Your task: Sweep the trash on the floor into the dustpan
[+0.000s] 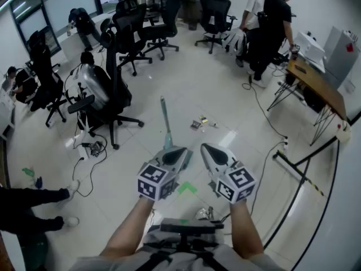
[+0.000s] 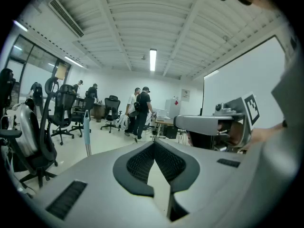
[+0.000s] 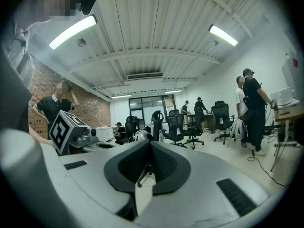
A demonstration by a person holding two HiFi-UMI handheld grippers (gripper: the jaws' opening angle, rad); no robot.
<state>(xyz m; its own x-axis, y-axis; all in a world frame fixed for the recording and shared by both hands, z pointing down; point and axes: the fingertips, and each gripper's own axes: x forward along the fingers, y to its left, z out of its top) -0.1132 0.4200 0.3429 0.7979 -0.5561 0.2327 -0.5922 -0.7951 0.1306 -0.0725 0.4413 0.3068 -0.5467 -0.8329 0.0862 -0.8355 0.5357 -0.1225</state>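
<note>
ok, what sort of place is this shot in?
Most likely an open-plan office or lab: black wheeled office chairs across a glossy white floor, a brown wooden desk on thin metal legs, and glass partition walls.

You're standing in an open-plan office: black swivel chairs (image 1: 115, 86) crowd the pale floor (image 1: 217, 81), a desk (image 1: 317, 86) stands at your right, and glass partitions (image 1: 62, 1) close the far side.

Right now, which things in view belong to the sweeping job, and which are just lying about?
Job:
- trash scraps
- upright teal handle, broom or dustpan unclear
- left gripper and right gripper, both shut and empty

Lying about:
- office chairs
- cables
- green tape mark
- desk
</note>
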